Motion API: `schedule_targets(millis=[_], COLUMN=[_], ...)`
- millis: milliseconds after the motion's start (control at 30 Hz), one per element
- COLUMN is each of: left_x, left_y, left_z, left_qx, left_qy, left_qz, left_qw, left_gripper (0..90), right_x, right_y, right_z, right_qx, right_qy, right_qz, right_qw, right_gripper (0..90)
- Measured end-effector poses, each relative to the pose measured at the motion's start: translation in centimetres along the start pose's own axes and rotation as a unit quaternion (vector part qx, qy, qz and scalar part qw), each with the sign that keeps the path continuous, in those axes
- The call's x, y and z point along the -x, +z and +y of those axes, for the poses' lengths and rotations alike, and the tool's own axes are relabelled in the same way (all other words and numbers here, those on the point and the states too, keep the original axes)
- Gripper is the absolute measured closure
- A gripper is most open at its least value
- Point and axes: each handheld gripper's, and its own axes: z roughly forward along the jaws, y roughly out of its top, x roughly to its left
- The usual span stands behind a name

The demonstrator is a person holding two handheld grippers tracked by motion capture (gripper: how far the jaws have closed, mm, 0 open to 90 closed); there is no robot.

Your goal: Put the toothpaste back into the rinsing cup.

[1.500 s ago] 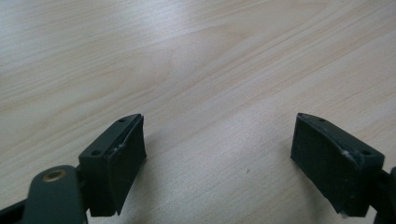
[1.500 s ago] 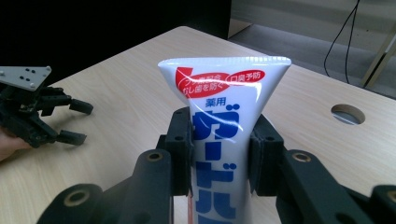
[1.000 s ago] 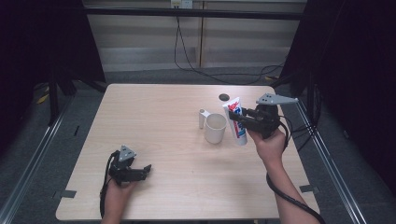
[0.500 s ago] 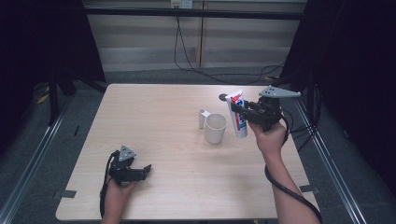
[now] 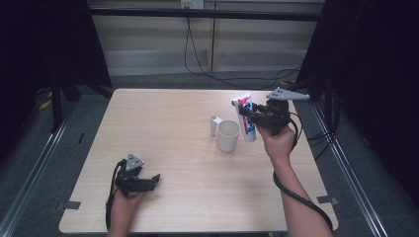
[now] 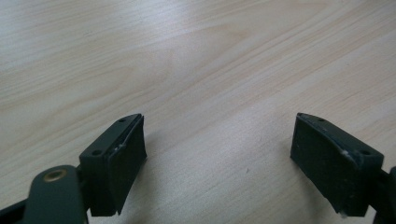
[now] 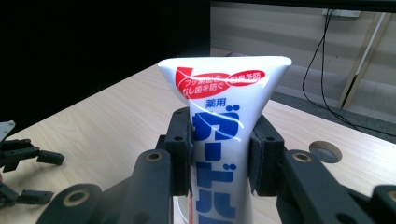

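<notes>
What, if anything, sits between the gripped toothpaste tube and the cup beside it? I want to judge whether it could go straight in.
Nothing visible does. The right gripper holds the toothpaste tube upright just right of the cup, whose open mouth looks empty. The small white piece stands on the cup's far left side.

The only readable text stands on the tube (image 7: 224, 140), seen close in the right gripper view. Near its flat crimped end, a red band carries small white Japanese print: フッ素配合 and, under it, むし歯を防ぐ; a red oval at the right of the band holds 口臭予防 (the strokes are fine and partly crossed by a glare line). Below the band, in small blue characters, stands 薬用. Under that, large blue katakana run down the tube, starting ガード; the lower letters are cut off at the picture's bottom edge. In the high view the tube (image 5: 245, 118) shows red and blue marks too small to read.
</notes>
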Motion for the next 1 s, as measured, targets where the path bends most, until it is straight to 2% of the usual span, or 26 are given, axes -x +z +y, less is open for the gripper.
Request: schedule_targets(millis=[367, 1000], left_x=[0.0, 0.0], left_y=[0.0, 0.0], left_z=[0.0, 0.0], left_qx=[0.001, 0.0], left_qy=[0.0, 0.0], left_qz=[0.0, -0.001], left_qw=[1.0, 1.0], left_gripper=[17.8, 17.6], right_x=[0.0, -0.2], right_y=[0.8, 2.8], right_z=[0.5, 1.6], right_qx=[0.017, 0.02], right_qy=[0.001, -0.004], right_qz=[-0.01, -0.009], right_qw=[0.9998, 0.9997], right_gripper=[66.2, 66.0])
